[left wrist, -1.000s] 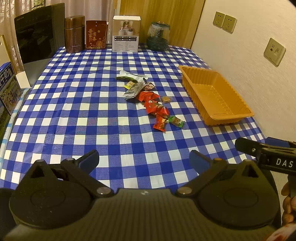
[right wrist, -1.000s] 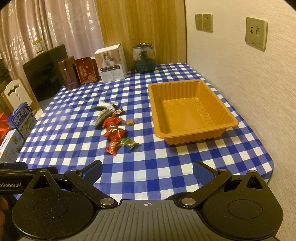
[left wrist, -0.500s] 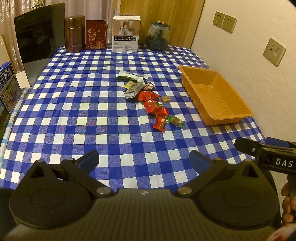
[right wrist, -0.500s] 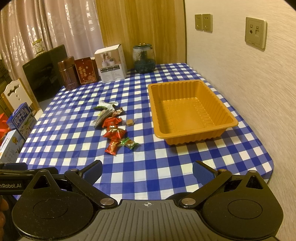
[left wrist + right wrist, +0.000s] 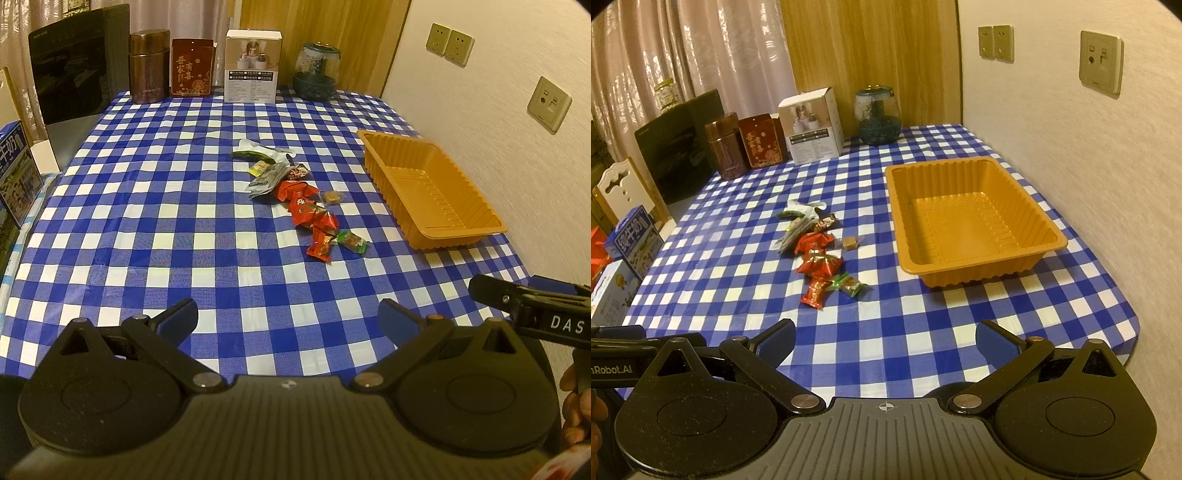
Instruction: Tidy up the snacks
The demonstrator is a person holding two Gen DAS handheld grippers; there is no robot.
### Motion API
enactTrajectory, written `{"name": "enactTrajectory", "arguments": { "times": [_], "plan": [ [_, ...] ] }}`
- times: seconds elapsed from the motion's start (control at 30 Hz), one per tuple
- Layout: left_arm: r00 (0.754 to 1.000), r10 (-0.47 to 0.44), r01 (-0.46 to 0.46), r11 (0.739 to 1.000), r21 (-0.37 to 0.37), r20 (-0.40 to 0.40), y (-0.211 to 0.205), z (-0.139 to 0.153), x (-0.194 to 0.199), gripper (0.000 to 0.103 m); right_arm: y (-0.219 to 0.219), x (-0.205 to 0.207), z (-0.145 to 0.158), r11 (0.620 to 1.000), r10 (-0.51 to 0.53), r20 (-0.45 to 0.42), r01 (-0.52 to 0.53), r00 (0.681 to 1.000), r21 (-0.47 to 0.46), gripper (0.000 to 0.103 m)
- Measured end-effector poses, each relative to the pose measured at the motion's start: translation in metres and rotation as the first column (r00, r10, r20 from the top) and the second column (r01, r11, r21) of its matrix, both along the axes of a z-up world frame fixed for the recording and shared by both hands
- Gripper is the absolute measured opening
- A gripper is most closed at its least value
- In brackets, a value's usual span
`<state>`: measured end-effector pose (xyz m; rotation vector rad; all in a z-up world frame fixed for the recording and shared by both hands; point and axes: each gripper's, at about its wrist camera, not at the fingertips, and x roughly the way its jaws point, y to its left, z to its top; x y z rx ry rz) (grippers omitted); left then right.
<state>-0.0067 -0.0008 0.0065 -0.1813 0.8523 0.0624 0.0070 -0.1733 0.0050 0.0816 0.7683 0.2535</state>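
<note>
Blue-and-white checked tablecloth (image 5: 923, 332) covers the table in front of me. My left gripper (image 5: 288, 317) and right gripper (image 5: 884, 341) both hover with jaws spread wide, holding nothing. Wrapped snacks (image 5: 816, 258) lie scattered mid-table, just left of an empty orange tray (image 5: 1049, 236).

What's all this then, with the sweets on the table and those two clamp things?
A person holds a gripper in each hand, set to tidy snacks. The left gripper and right gripper are both open, holding nothing, over the near edge of the checked tablecloth. A small pile of wrapped snacks lies loose in the middle. The orange tray beside it has nothing in it, so no snack has been sorted yet.
</note>
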Motion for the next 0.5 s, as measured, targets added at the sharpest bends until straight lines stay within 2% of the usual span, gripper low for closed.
{"name": "enactTrajectory", "arguments": {
  "times": [0.2,0.43,0.5],
  "plan": [
    [1.000,0.000,0.000,1.000,-0.003,-0.001,0.000,-0.003,0.003,0.103,0.002,0.006,-0.009,1.000,-0.002,-0.001,0.002,1.000,0.021,0.102],
    [1.000,0.001,-0.002,0.999,-0.035,-0.020,0.009,-0.023,0.030,0.103,0.007,0.027,-0.029,0.998,0.004,0.016,-0.005,1.000,0.069,0.102],
    [1.000,-0.010,0.009,0.999,-0.031,-0.015,0.011,-0.031,0.040,0.103,0.009,0.035,-0.038,0.997,0.005,0.012,-0.006,1.000,0.079,0.096]
  ]
}}
